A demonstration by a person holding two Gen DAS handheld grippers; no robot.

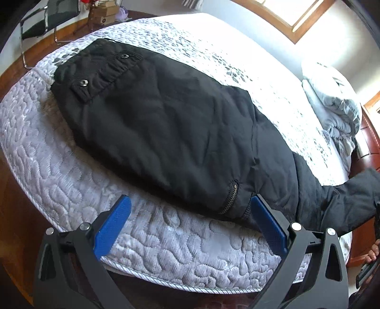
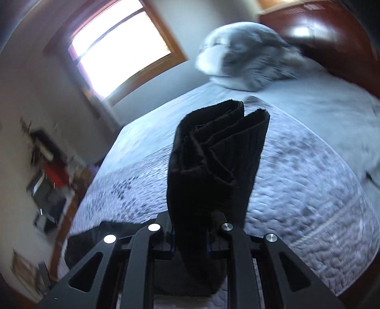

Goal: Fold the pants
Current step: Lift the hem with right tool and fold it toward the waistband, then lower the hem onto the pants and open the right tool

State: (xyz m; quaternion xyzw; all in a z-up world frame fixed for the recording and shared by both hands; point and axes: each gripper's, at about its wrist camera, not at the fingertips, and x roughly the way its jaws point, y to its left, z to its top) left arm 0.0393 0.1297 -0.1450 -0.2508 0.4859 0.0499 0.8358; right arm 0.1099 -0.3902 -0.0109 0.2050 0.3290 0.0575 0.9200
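Black pants [image 1: 166, 123] lie flat across a quilted mattress [image 1: 71, 180], waistband with two snap buttons at the upper left, legs running off to the right. My left gripper [image 1: 190, 211] hovers open over the mattress edge, its blue pads [image 1: 114, 225] apart, the right pad beside the pants' zipper pocket, nothing between them. In the right wrist view my right gripper [image 2: 193, 233] is shut on the bunched leg ends of the pants [image 2: 218, 152], which stand up from the jaws above the bed. The picture there is blurred.
A grey pillow and folded bedding [image 1: 332, 104] lie at the head of the bed by a dark wooden headboard [image 2: 332, 31]. A chair [image 1: 47, 21] and boxes [image 1: 104, 14] stand beyond the foot. A window [image 2: 118, 52] is on the far wall. A hand [image 1: 372, 252] shows at the right edge.
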